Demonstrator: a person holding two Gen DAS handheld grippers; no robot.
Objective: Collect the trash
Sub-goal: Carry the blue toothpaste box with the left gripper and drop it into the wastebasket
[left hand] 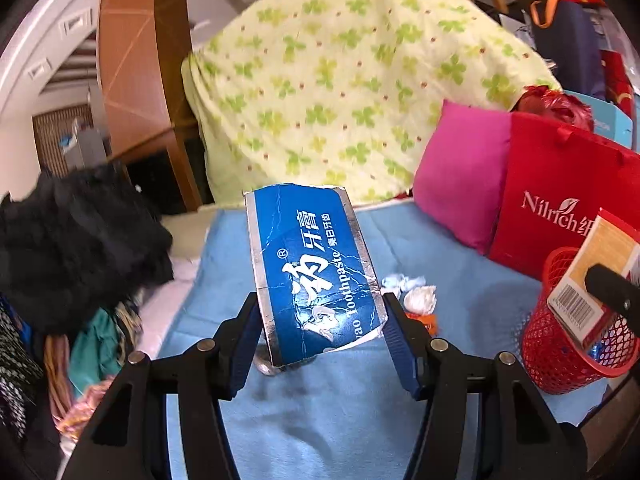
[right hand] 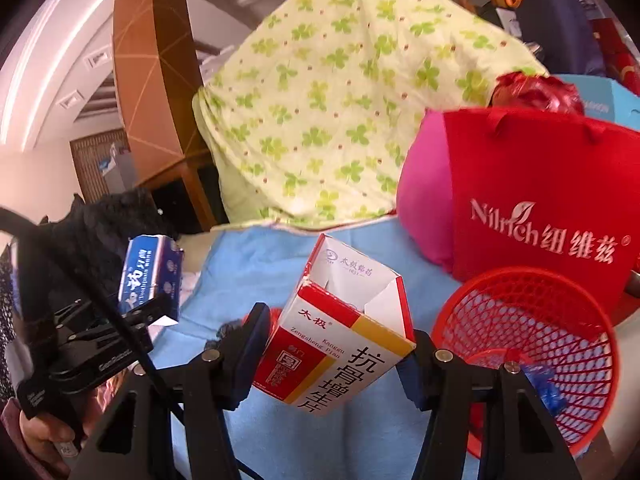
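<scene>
The left tongs (left hand: 320,322) hold a crumpled blue toothpaste box (left hand: 314,272) by its lower sides, lifted above the light blue blanket (left hand: 320,420) that covers the bed. From the right wrist view the same box (right hand: 150,274) appears at about 9 o'clock, raised in those tongs (right hand: 156,312). The right tongs (right hand: 336,354) clamp a red, white and yellow medicine carton (right hand: 340,344) with its top flap open, tilted, just left of the red mesh basket (right hand: 532,356), which sits at 3 o'clock with a blue wrapper (right hand: 544,388) inside. On the blanket, at 3 o'clock from the toothpaste box, lie crumpled white tissues (left hand: 412,294). Behind the basket stands a red Nilrich paper bag (right hand: 540,200) against a pink cushion (right hand: 424,208), with a green clover-print quilt (right hand: 340,92) at 12 o'clock.
</scene>
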